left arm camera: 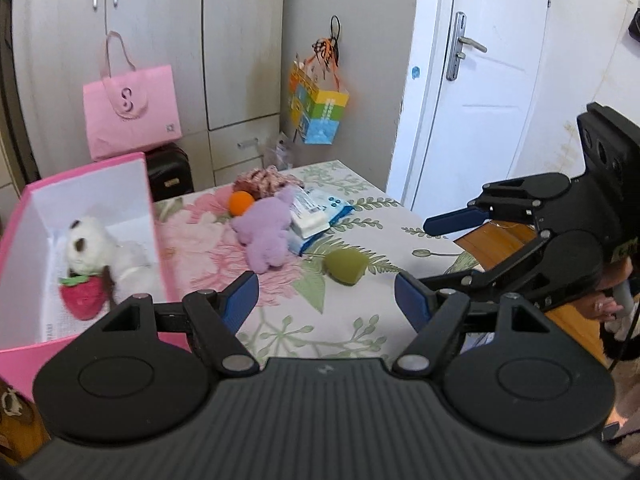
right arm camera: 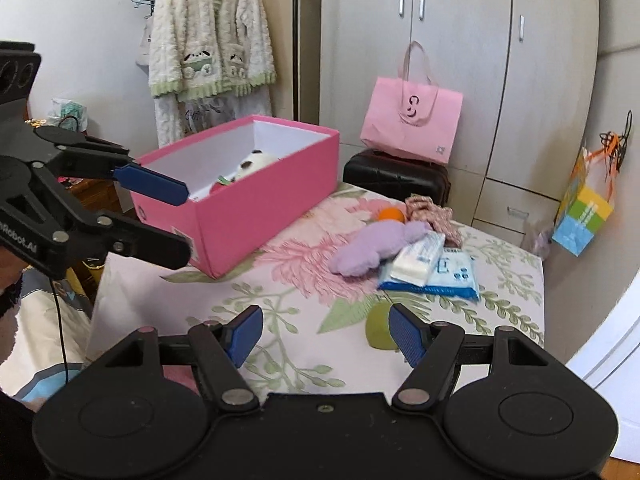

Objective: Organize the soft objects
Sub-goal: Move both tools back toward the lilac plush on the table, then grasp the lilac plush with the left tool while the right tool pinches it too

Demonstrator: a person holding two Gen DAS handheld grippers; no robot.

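A pink box (left arm camera: 24,216) (right arm camera: 256,216) stands open on the flowered table. Inside it lie a white plush (left arm camera: 94,248) (right arm camera: 256,162) and a red strawberry plush (left arm camera: 82,296). A purple plush (left arm camera: 266,232) (right arm camera: 376,246), an orange ball (left arm camera: 241,203) (right arm camera: 391,214), a knitted pink-brown piece (left arm camera: 260,180) (right arm camera: 432,208) and a green sponge (left arm camera: 345,266) (right arm camera: 378,328) lie on the table. My left gripper (left arm camera: 326,300) (right arm camera: 184,220) is open and empty, above the table beside the box. My right gripper (right arm camera: 326,334) (left arm camera: 416,258) is open and empty, with the green sponge just by its right finger.
A blue wipes pack (left arm camera: 320,216) (right arm camera: 440,276) with a white packet (right arm camera: 420,258) on it lies beside the purple plush. A pink bag (left arm camera: 132,112) (right arm camera: 412,120) sits on a black case (right arm camera: 396,176) behind the table. A wardrobe, a white door (left arm camera: 472,80) and a hanging robe (right arm camera: 208,52) surround the table.
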